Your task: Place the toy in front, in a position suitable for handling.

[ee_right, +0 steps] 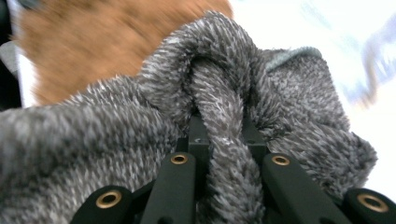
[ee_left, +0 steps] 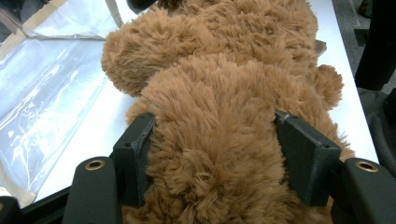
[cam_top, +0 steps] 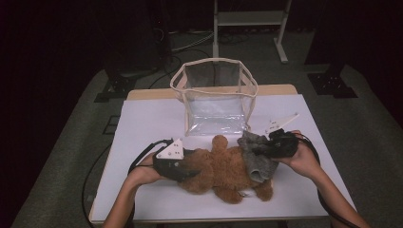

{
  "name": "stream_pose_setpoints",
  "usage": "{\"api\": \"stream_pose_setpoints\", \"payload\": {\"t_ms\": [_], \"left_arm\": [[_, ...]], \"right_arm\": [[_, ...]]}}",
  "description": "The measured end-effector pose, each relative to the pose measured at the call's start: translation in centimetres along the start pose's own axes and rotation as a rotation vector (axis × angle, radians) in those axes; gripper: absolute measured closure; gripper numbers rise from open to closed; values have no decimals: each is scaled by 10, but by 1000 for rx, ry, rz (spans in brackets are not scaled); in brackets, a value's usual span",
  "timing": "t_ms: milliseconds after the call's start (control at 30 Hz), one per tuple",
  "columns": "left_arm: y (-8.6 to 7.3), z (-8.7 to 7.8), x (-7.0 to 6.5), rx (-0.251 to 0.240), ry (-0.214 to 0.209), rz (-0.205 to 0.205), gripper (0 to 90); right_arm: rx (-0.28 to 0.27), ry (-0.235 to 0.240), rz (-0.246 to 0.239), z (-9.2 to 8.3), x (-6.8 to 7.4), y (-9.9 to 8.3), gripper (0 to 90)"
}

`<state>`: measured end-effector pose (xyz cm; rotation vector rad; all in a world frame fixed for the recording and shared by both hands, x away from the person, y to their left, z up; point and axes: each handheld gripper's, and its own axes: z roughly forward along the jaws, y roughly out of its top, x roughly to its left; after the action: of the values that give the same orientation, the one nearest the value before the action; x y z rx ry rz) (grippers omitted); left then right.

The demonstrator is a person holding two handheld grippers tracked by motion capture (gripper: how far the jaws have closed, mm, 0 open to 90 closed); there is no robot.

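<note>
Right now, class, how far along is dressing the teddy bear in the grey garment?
Done: little; the grey garment only drapes one end of the teddy bear. In hand: left gripper clamps the bear, right gripper pinches the garment. Left: pulling it on; the clear bag stands open behind.

Your left gripper (cam_top: 183, 167) lies low over the table, its black jaws clamped around the fluffy brown teddy bear (cam_top: 221, 171). Your right gripper (cam_top: 266, 147) reaches inward, jaws pinched tight on the grey knitted fuzzy garment (cam_top: 256, 154).
</note>
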<state>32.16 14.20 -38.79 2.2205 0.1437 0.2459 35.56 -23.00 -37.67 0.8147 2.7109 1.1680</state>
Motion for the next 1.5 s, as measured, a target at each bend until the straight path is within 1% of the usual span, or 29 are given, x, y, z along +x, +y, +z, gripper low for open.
{"api": "stream_pose_setpoints", "payload": {"t_ms": [67, 100, 167, 233, 300, 400, 433, 467, 500, 533, 667, 733, 767, 800, 833, 867, 967, 1000, 1033, 1067, 1100, 1167, 1233, 1267, 1300, 1400, 1433, 1467, 1500], "left_arm": [[0, 0, 0, -1, -2, 3, 346], [0, 0, 0, -1, -2, 3, 346], [0, 0, -1, -2, -5, 5, 347], [0, 0, -1, -1, -6, 7, 348], [1, -1, -2, 4, -5, 15, 349], [0, -1, -4, 2, -2, 20, 349], [0, -2, -4, 4, 0, 23, 351], [0, -2, -4, 3, 0, 23, 352], [0, -2, -4, 3, 0, 23, 353], [0, -2, -5, 5, 0, 27, 353], [1, -3, -5, 10, -3, 30, 352], [1, -2, -4, 7, -4, 27, 352], [1, -2, -4, 7, -4, 27, 352], [1, -2, -4, 7, -6, 24, 352], [1, -2, -4, 7, -6, 24, 352], [1, -2, -4, 7, -6, 26, 352], [1, -2, -4, 8, -4, 25, 352], [1, -3, -5, 7, -5, 26, 352], [1, -3, -5, 7, -5, 26, 352], [0, -3, -5, 6, -6, 28, 352], [0, -3, -5, 5, -6, 26, 352], [0, -3, -4, 1, -7, 23, 352], [0, -3, -5, 5, -6, 28, 352], [0, -3, -5, 5, -6, 28, 352], [0, -3, -5, 5, -7, 30, 352], [0, -3, -4, 5, -9, 27, 352], [0, -3, -4, 5, -9, 27, 352], [0, -3, -4, 5, -8, 27, 352], [0, -3, -4, 5, -8, 27, 352]], "right_arm": [[-2, 1, 43, -3, -11, -10, 793], [-5, -9, 59, -7, -15, -13, 793], [-30, -7, 67, -12, -16, -11, 792], [-49, 6, 49, -13, -12, -2, 792], [-55, 23, 17, -8, -6, 10, 791], [-24, 35, -16, 7, -1, 18, 790], [-15, 38, -13, 10, -1, 17, 790], [-15, 44, 5, 13, -5, 14, 791], [-15, 44, 5, 13, -5, 14, 791], [-11, 22, 40, 10, -15, 4, 791], [8, -40, 101, -6, -32, -14, 791], [-12, -42, 111, -16, -34, -16, 791], [-12, -42, 111, -16, -34, -16, 791], [-36, -37, 97, -22, -31, -12, 790], [-36, -37, 97, -22, -31, -12, 790], [-49, -22, 78, -21, -25, -3, 790], [-46, -7, 37, -12, -17, 7, 789], [-40, 3, 32, -7, -15, 10, 789], [-40, 3, 32, -7, -15, 10, 789], [-20, 7, 19, 3, -15, 10, 788], [-10, 12, 29, 7, -17, 9, 788], [-13, 28, 57, 11, -23, 2, 788], [-3, 12, 91, 11, -31, -7, 788], [-3, 12, 91, 11, -31, -7, 788], [15, -12, 117, 6, -37, -16, 788], [0, -8, 124, -6, -37, -16, 789], [0, -8, 124, -6, -37, -16, 789], [-26, 9, 93, -18, -29, -5, 789], [-37, 17, 80, -21, -25, 0, 789]]}}
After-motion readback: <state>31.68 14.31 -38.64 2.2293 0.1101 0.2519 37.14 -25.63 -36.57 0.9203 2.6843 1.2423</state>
